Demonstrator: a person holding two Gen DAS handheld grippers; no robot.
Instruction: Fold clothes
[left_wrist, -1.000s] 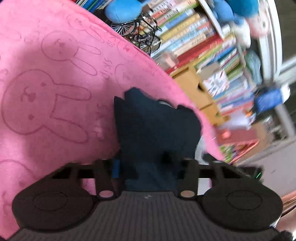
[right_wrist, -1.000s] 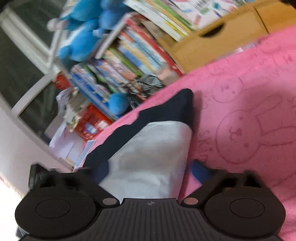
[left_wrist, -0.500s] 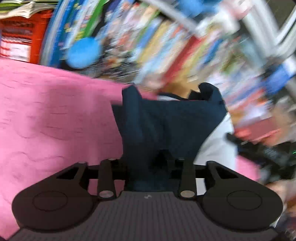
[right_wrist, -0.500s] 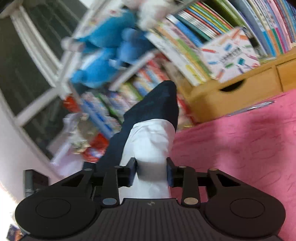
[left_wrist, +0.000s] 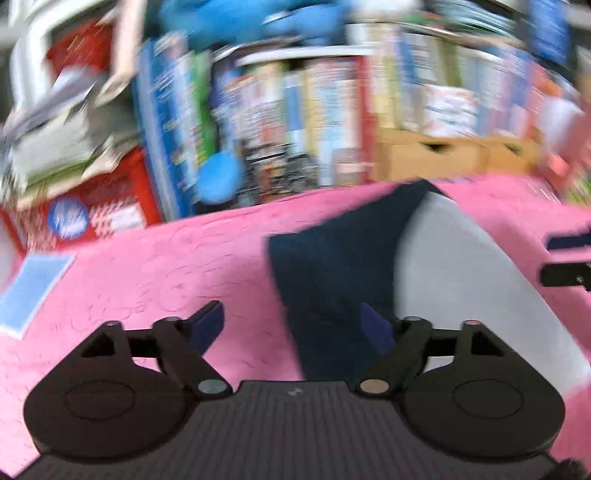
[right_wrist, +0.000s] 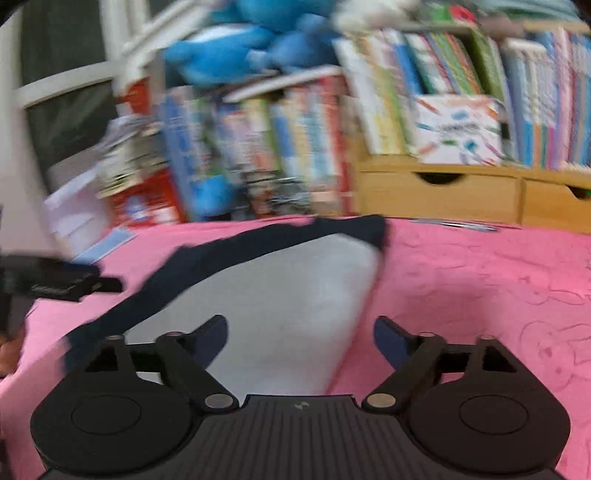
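In the left wrist view the left gripper (left_wrist: 291, 325) has its jaws opening, released, with nothing pressed between the blue pads. The navy-and-grey folded cloth garment (left_wrist: 369, 266) lies flat on the pink fleece blanket with bunny outlines (left_wrist: 155, 266), filling the centre-right of the frame. Its long axis runs from the lower edge up to a narrow end at the upper right of centre, navy strip on the left, grey panel on the right. Open pink blanket spreads wide to the left.

Over to the right wrist view: the right gripper (right_wrist: 299, 339) is also opening, jaws spread, the grey panel below them but not gripped. Bare blanket (right_wrist: 480, 280) fills the right side. Along the top stands a blurred shelf of colourful books (right_wrist: 295, 147); no writing is readable.
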